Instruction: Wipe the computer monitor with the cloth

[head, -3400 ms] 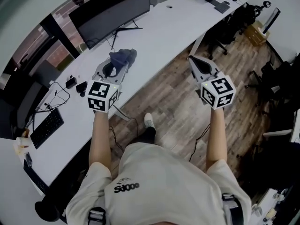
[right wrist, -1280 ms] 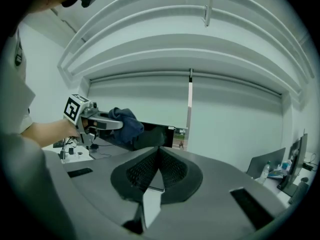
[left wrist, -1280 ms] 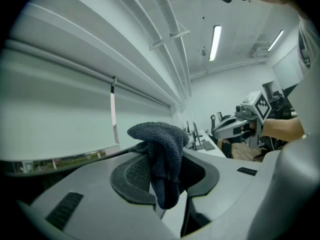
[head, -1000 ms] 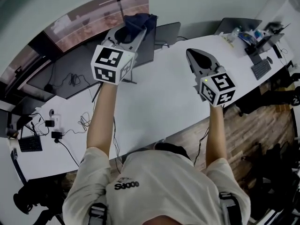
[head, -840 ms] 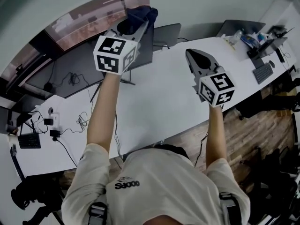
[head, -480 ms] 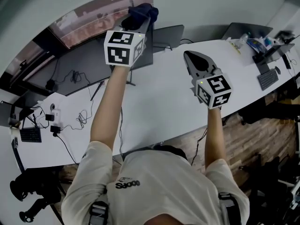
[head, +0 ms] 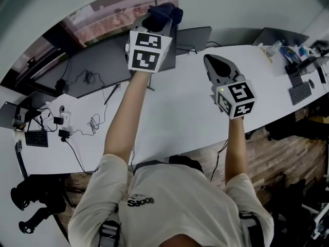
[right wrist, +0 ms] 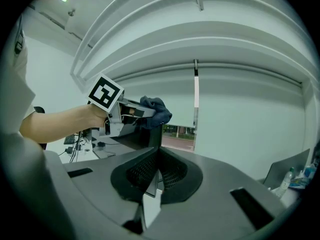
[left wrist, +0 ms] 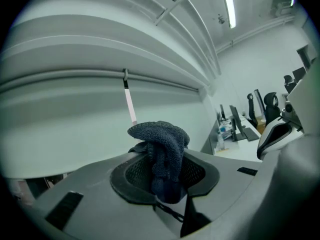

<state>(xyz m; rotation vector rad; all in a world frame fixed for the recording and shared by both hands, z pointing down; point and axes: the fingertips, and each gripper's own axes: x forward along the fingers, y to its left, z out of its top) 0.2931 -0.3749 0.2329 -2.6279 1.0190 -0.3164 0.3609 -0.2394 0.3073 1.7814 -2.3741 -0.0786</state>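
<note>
A dark blue cloth (head: 164, 13) is bunched in my left gripper (head: 158, 23), whose jaws are shut on it. That arm is raised high. The cloth sits against the top right corner of the wide dark monitor (head: 108, 55) at the back of the white desk (head: 175, 112). In the left gripper view the cloth (left wrist: 162, 154) fills the jaws of the left gripper (left wrist: 165, 179). My right gripper (head: 214, 63) hovers over the desk to the right of the monitor, shut on nothing. The right gripper view shows its own gripper (right wrist: 159, 159), the cloth (right wrist: 157, 111) and the monitor's edge (right wrist: 145, 136).
A laptop (head: 193, 37) stands just right of the monitor, another laptop (head: 272, 35) farther right. Cables and a power strip (head: 61, 127) lie at the desk's left. A keyboard (head: 300, 91) and bottles (head: 290, 50) are far right. A camera stand (head: 31, 205) is on the floor, left.
My left gripper lifted the cloth from the desk up to the monitor, then slid right and higher along its top edge. The right gripper has barely moved.
</note>
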